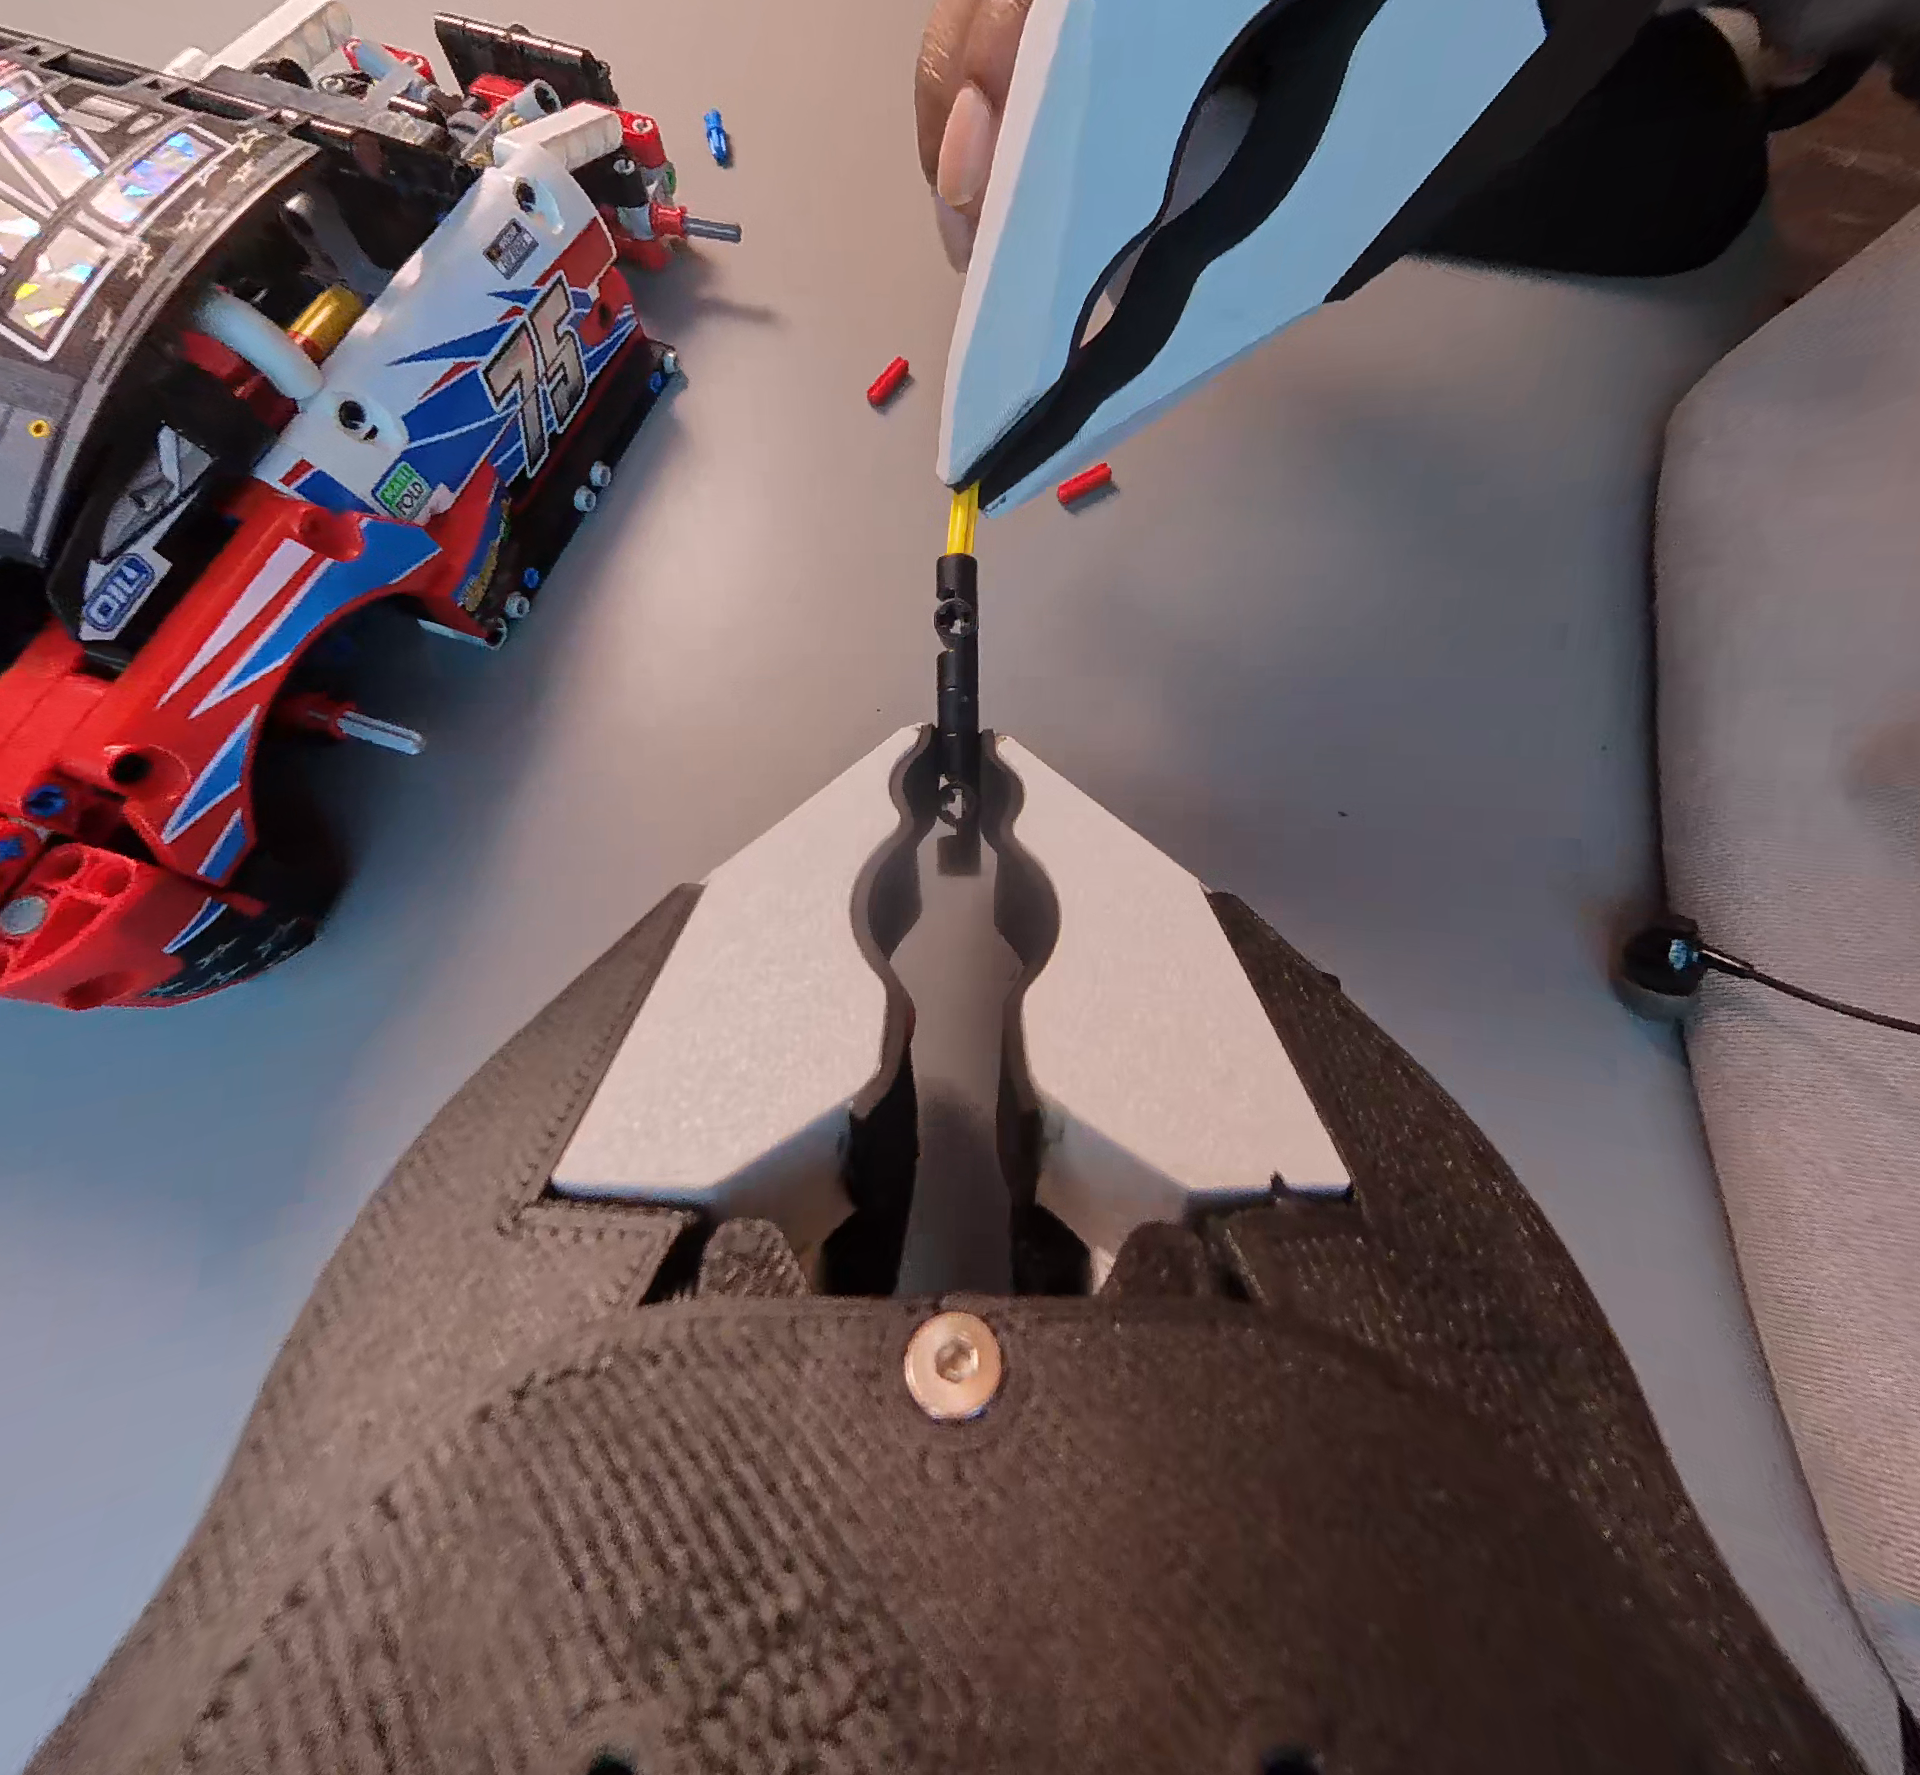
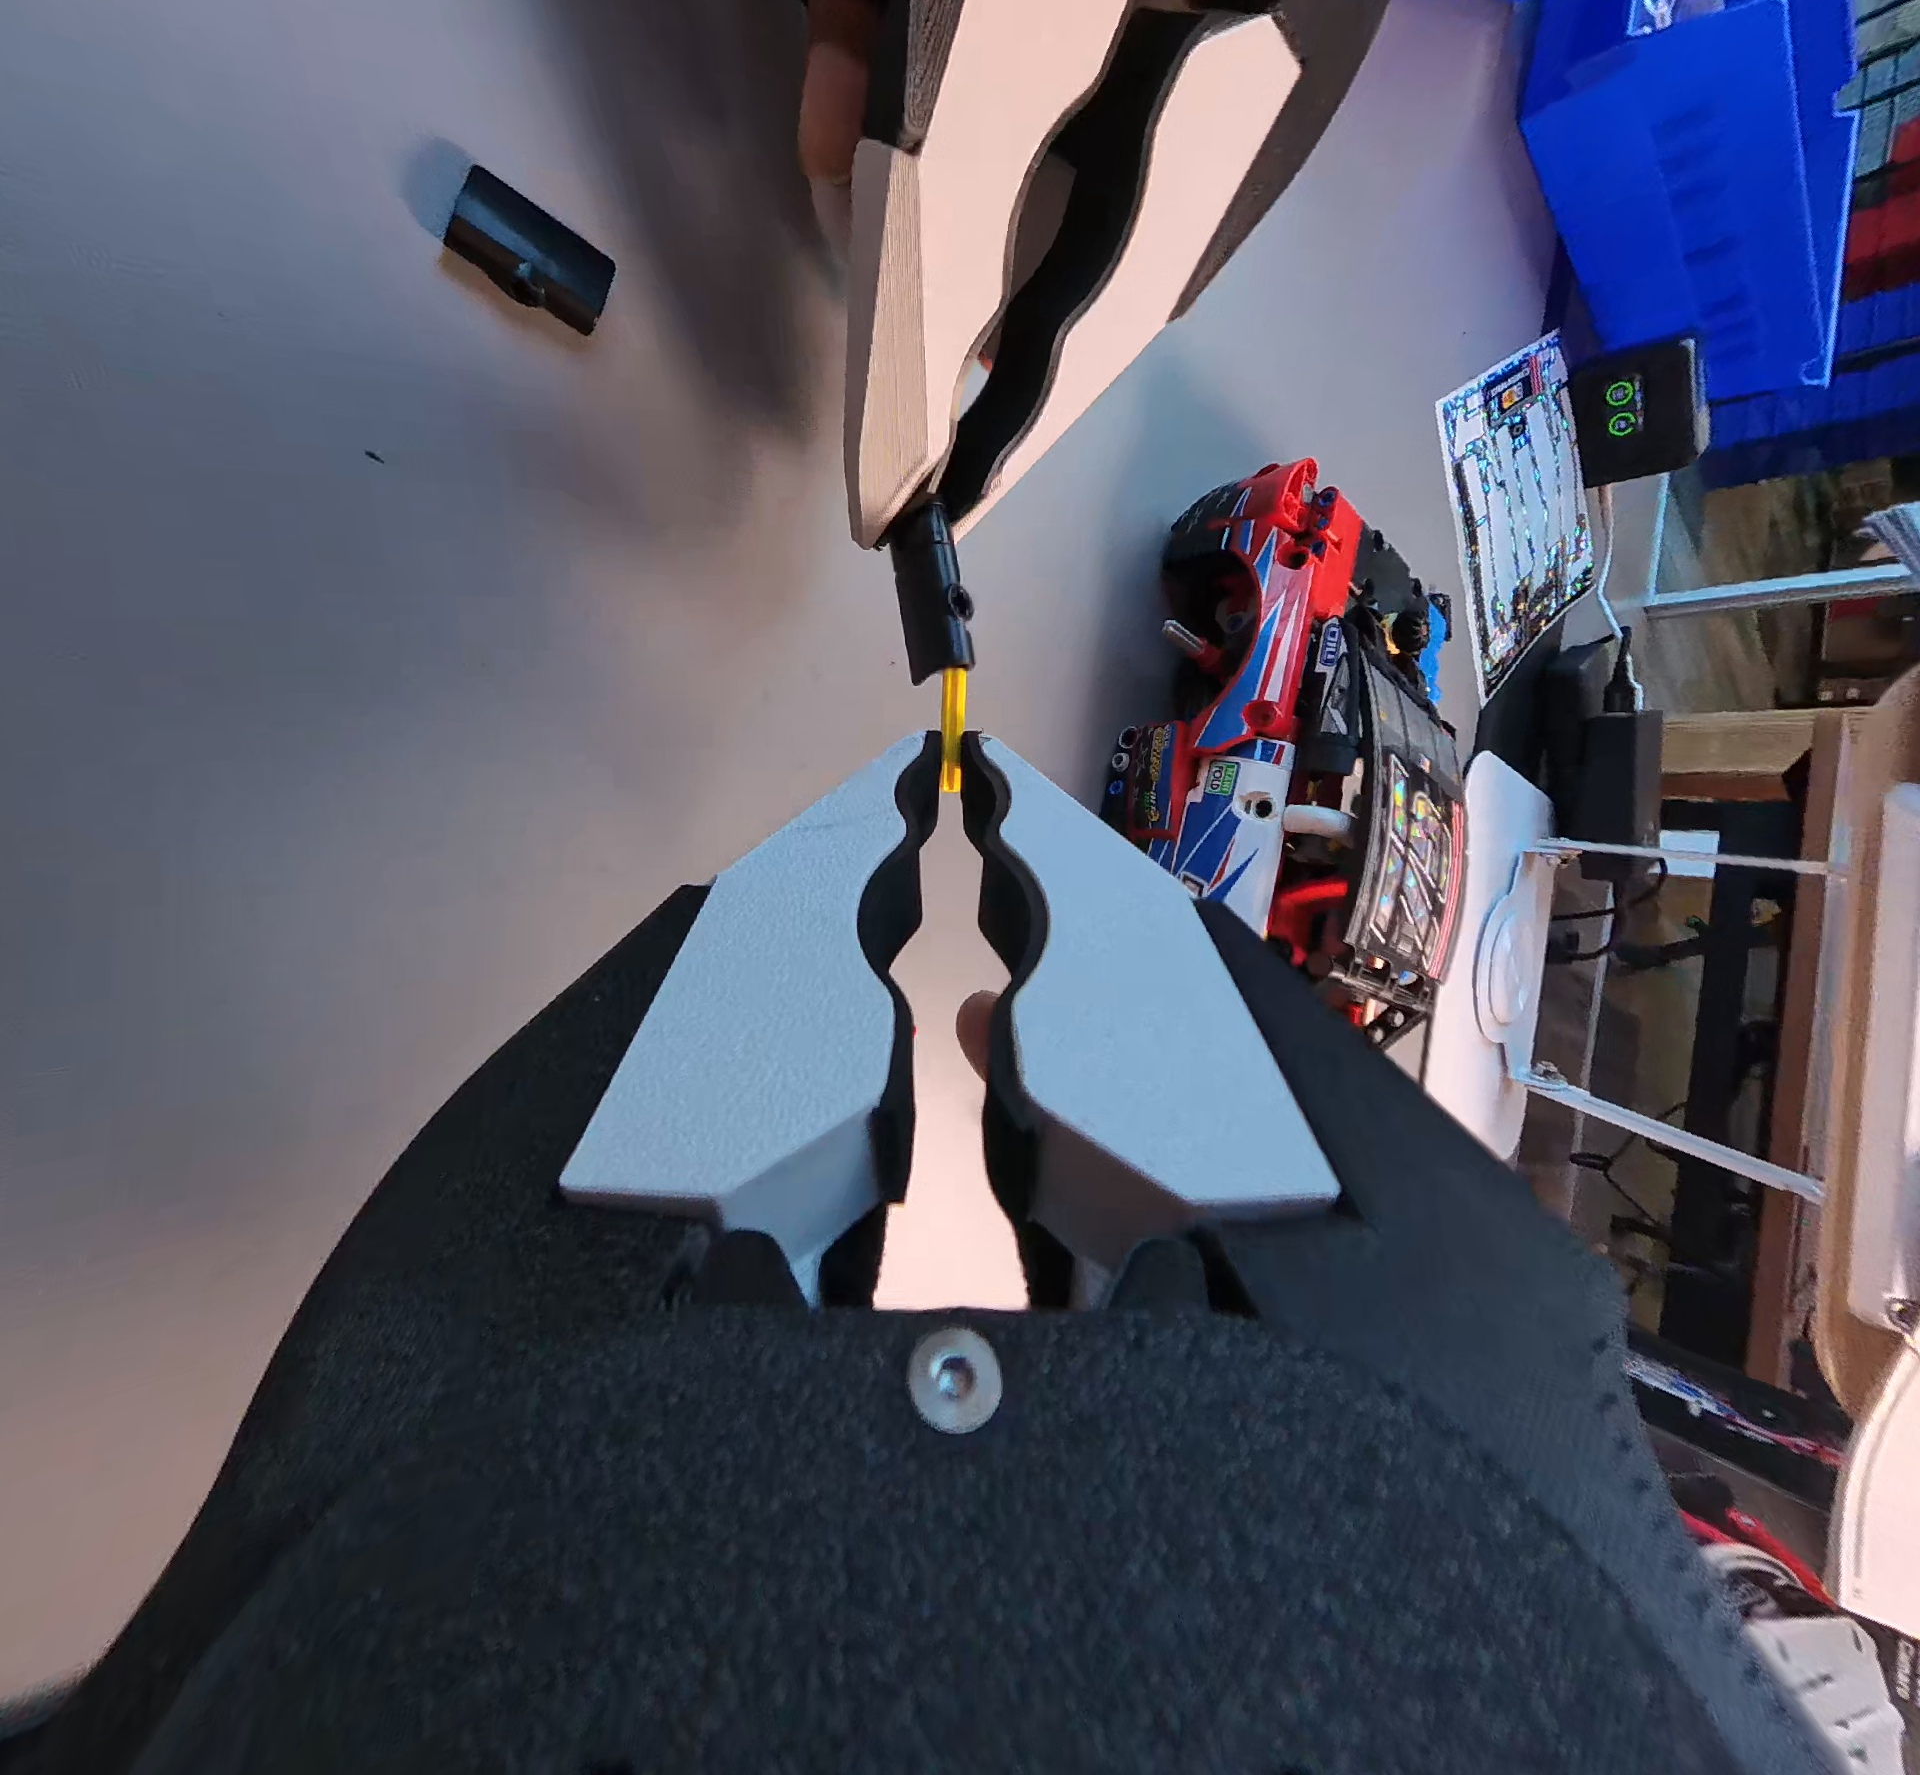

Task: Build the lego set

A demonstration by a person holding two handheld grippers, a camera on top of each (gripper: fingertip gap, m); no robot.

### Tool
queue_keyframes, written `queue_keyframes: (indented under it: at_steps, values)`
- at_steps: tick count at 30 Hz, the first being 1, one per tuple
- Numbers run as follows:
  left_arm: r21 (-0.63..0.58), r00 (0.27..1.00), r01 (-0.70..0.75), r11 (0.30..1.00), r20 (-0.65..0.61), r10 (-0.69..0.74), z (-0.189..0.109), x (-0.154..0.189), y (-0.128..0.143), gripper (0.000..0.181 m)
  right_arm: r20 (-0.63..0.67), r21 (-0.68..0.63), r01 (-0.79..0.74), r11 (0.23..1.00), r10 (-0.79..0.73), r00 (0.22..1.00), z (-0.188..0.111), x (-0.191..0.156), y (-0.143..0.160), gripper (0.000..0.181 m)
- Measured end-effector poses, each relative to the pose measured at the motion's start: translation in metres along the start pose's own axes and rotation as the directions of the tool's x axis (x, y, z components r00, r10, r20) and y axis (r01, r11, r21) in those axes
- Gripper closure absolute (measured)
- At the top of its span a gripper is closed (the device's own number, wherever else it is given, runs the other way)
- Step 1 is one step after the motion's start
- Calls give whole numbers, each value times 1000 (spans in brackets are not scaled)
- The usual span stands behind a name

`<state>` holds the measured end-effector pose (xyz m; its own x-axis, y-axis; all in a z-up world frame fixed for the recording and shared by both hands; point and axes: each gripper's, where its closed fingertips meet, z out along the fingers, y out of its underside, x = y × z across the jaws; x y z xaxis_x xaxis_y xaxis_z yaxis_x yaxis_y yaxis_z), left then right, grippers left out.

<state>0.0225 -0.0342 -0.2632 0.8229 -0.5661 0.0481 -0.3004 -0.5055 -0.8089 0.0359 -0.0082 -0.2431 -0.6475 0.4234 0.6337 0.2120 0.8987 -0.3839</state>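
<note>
Left wrist view: left tool [image 1: 956, 738] clamped on black connector [image 1: 956, 676], held above grey bench [image 1: 1299, 634]; yellow axle [image 1: 963, 520] runs from connector's far end into right tool [image 1: 977, 484] (tips closed on it). Model car [image 1: 312, 437] lies far left.

Right wrist view: right tool [image 2: 951, 738] grips yellow axle [image 2: 952, 717]; connector [image 2: 933, 603] sits beyond, in left tool [image 2: 914, 530].

right tool [image 2: 951, 738] pinching yellow axle [image 2: 952, 723] | left tool [image 2: 914, 530] gripping black connector [image 2: 935, 598] | axle in connector
</note>
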Motion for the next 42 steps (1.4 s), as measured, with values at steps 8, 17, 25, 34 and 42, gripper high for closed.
queue_keyframes:
  at_steps: [8,17,25,34,42]
  values:
    - [-81,994,-87,993,64,92,1,-1,7,176,14,-53,67,996,-67,998,6,-4,0,180]
    - [-167,990,-111,980,65,123,6,4,17,177,64,-64,48,997,-44,997,7,-14,-4,180]
    - [-207,993,-88,974,55,102,8,5,20,177,66,-148,53,988,-44,997,12,-19,0,181]
    - [-234,995,-82,969,34,93,12,5,18,178,76,-193,91,977,-78,994,10,-18,2,181]
    - [-275,997,-73,959,13,79,12,6,18,178,88,-255,179,950,-162,983,10,-16,2,181]
